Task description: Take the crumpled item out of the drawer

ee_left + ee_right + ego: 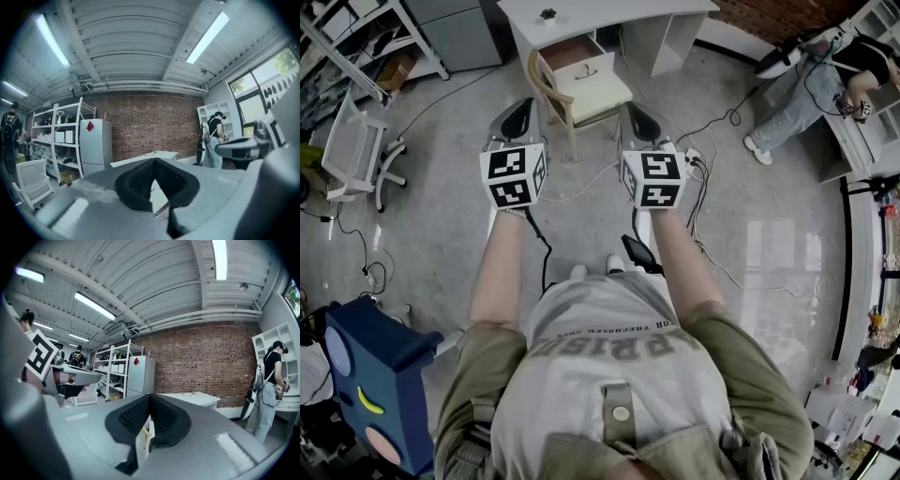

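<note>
I held my left gripper (517, 117) and my right gripper (639, 120) out in front of me, side by side and a little apart, over the gray floor (441, 122). The jaws of my left gripper (154, 161) were pressed together with nothing in them. The jaws of my right gripper (149, 399) were pressed together too, and they held nothing.

Ahead of both grippers stood a white desk (609, 14). Its drawer (578, 54) was pulled open on the left side. A wooden chair (581, 94) with a pale seat stood right in front of the drawer, between it and my grippers. The drawer was brown inside, but it looked too small for me to make out the crumpled item in it.

Another person (811, 70) stood far off to my right.
</note>
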Tool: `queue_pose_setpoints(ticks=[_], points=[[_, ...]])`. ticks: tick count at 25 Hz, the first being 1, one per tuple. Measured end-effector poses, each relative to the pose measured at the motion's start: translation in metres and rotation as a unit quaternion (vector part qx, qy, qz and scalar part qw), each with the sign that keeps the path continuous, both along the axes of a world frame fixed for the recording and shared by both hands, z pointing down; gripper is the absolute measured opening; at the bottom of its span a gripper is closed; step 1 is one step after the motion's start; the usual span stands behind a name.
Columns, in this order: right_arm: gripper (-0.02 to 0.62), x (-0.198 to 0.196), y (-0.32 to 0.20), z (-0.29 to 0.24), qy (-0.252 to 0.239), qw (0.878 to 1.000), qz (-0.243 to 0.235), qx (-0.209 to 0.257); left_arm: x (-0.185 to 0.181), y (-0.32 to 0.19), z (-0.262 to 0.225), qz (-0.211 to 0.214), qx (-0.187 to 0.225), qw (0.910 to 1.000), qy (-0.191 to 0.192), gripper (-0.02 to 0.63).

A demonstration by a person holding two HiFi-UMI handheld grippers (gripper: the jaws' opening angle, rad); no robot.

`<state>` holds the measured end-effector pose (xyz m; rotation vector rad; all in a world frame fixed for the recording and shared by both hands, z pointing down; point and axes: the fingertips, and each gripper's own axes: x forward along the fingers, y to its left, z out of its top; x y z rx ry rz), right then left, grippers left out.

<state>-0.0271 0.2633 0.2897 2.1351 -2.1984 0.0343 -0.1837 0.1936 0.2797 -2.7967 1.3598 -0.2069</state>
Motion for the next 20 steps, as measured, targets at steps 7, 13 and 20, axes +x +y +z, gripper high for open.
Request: queue_pose_setpoints(ticks=[7, 13, 20], points=[[0.002, -0.001, -0.002, 0.001, 0.008, 1.000, -0.003, -0.001, 0.001, -0.001, 0.003, 0.001, -0.002, 1.0000, -0.002, 0.008], [0.002, 0.000, -0.001, 0.004, 0.017, 1.000, -0.008, -0.007, 0.006, -0.001, 0.006, 0.003, -0.006, 1.0000, -0.003, 0.006], [0.002, 0.005, 0.000, 0.009, 0.008, 1.000, -0.009, -0.009, 0.009, 0.001, 0.012, 0.003, -0.012, 0.9999, -0.001, 0.006]])
